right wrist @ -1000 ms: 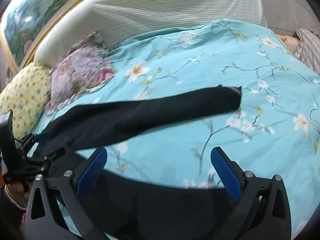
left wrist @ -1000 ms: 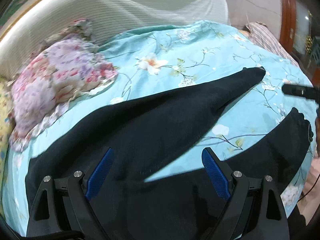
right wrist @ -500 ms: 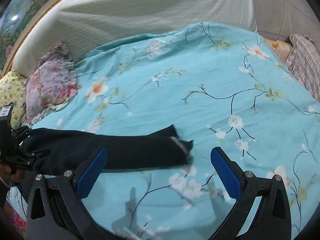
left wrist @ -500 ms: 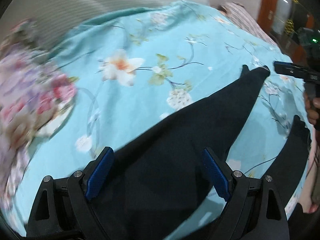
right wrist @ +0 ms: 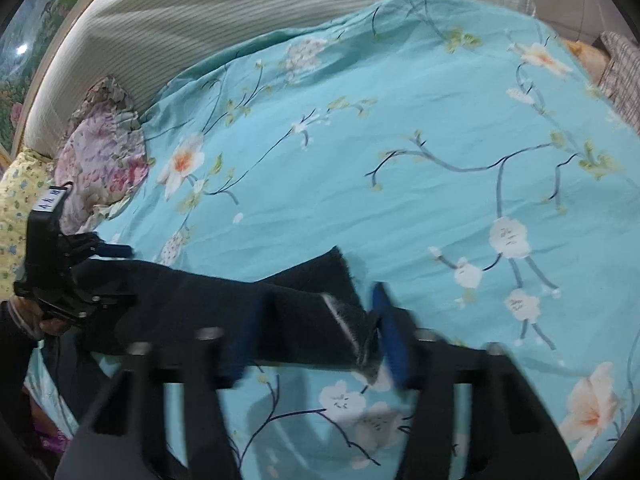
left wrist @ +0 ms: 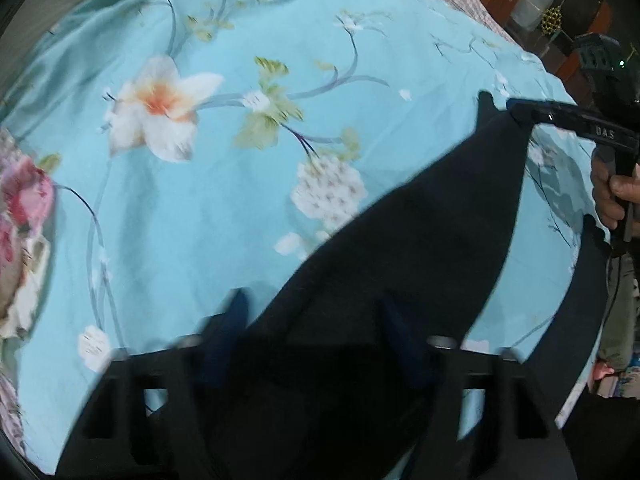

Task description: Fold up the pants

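Black pants (left wrist: 420,240) lie spread on a turquoise floral bedspread (left wrist: 240,208). My left gripper (left wrist: 320,332) straddles the upper part of one leg near the waist, jaws partly closed around the cloth, blurred. My right gripper (right wrist: 316,328) straddles that leg's hem end (right wrist: 320,300), jaws narrowed around it, blurred. The right gripper also shows in the left wrist view (left wrist: 560,120) at the cuff. The left gripper shows in the right wrist view (right wrist: 64,276) at the pants' far end. The second leg (left wrist: 576,320) lies at the bed's near edge.
A floral pillow (right wrist: 104,160) and a yellow pillow (right wrist: 20,184) lie at the bed's left. A striped white headboard cover (right wrist: 240,12) runs behind. A plaid cloth (right wrist: 624,72) lies at the far right. Dark wooden furniture (left wrist: 540,4) stands beyond the bed.
Both grippers have dropped onto the far pant leg and narrowed their jaws around it, the left near the waist, the right at the hem. The hem end is now bunched.
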A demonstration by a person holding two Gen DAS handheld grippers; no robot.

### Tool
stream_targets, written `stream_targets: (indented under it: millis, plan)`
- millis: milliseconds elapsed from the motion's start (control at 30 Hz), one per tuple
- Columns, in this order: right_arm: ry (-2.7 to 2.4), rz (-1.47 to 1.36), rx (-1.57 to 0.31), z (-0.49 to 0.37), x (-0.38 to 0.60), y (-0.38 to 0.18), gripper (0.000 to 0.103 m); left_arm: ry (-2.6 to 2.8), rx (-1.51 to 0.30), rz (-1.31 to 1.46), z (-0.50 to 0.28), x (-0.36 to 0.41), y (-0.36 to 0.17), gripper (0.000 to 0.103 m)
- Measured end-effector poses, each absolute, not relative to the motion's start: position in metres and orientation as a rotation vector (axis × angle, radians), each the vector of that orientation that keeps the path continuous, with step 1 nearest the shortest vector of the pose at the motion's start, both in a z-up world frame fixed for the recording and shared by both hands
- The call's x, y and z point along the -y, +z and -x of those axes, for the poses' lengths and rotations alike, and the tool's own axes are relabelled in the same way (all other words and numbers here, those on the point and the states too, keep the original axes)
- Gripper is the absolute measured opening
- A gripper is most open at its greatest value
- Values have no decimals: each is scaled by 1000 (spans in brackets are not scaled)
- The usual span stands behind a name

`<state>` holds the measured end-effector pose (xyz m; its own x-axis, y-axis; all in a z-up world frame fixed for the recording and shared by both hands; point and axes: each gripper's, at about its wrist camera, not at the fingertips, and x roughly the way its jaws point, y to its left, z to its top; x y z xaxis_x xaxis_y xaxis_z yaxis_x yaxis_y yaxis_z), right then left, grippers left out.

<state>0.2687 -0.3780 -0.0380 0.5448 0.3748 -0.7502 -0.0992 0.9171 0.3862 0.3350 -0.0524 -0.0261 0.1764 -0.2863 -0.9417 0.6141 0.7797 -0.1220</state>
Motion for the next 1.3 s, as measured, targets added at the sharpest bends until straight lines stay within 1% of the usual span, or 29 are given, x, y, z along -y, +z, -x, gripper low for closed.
stream_targets:
  millis: [33,67,100,167,200,400,633,1033,1300]
  plan:
    - [287,-311,-953,-267,378,-37,34,-650,-1244,-312,-332,52,-26,34]
    - [285,-300,-943,-265,378,-36,19,-649,-1239,-309,-329,52,-24,19]
    - [287,-298,-937,-263,379,-34,14,-649,-1227,-308,-326,52,-21,10]
    - [297,-316,-926,-258,383,-30,10,-659,-1194,-288,-315,49,-11,7]
    - [300,-314,-918,-255,383,-27,10,-666,-1173,-278,-308,48,-4,6]
    - [315,-250,-875,-227,378,-7,8,-694,-1101,-269,-256,40,28,5]
    - [350,-225,-845,-192,379,13,8,-715,-1054,-238,-196,38,38,4]
    - [382,-167,-855,-100,378,11,8,-733,-1023,-197,-116,34,38,4]
    - [386,-119,-905,-64,370,-9,8,-734,-1056,-194,-85,31,18,5]
